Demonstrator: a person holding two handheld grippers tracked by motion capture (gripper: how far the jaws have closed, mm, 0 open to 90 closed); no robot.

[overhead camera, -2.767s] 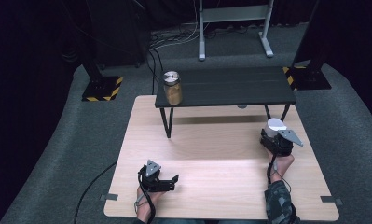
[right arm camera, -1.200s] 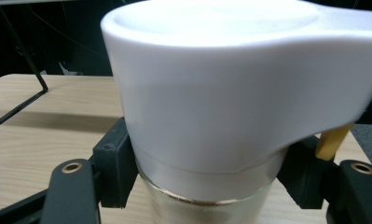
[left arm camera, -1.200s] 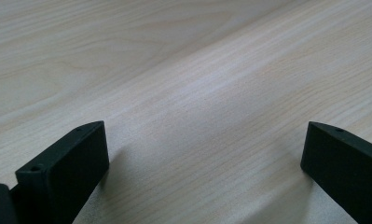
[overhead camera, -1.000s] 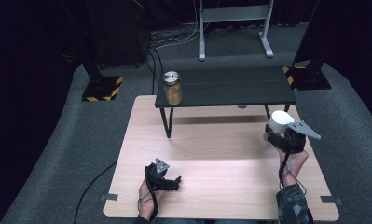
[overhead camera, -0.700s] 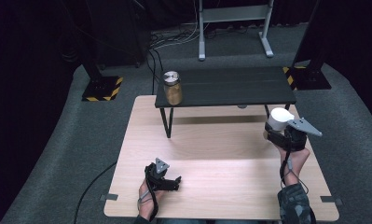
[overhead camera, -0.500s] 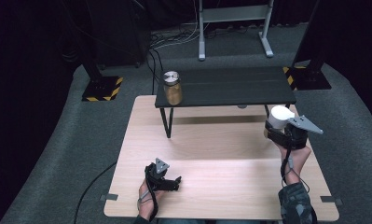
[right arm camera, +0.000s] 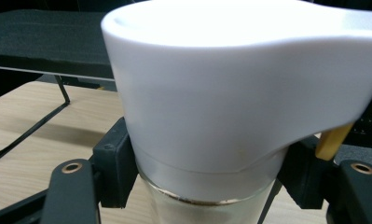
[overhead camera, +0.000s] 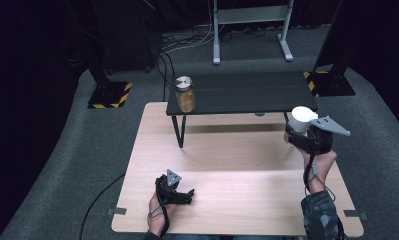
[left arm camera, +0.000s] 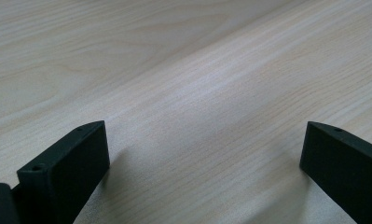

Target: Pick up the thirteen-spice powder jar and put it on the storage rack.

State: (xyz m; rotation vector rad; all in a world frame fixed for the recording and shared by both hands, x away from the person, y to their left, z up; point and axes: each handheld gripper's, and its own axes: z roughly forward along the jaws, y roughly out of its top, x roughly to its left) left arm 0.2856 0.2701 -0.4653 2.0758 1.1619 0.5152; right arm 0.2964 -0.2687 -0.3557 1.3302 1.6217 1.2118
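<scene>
While my right hand-held gripper [overhead camera: 301, 131] pinches the white-lidded jar [right arm camera: 211, 107] at three o'clock, shelf [overhead camera: 247, 92] placement remains; left hand-held gripper [overhead camera: 179, 192] rests spread.

The white-lidded jar [right arm camera: 207, 116] clamped in the right gripper [right arm camera: 207, 186] is cut off below and blurred; its contents beneath the lid cannot be told.

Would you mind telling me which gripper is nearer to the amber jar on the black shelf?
Left. The left gripper rests on the table, below the amber jar; the right gripper holds a white-lidded jar far across at the shelf's other end.
</scene>
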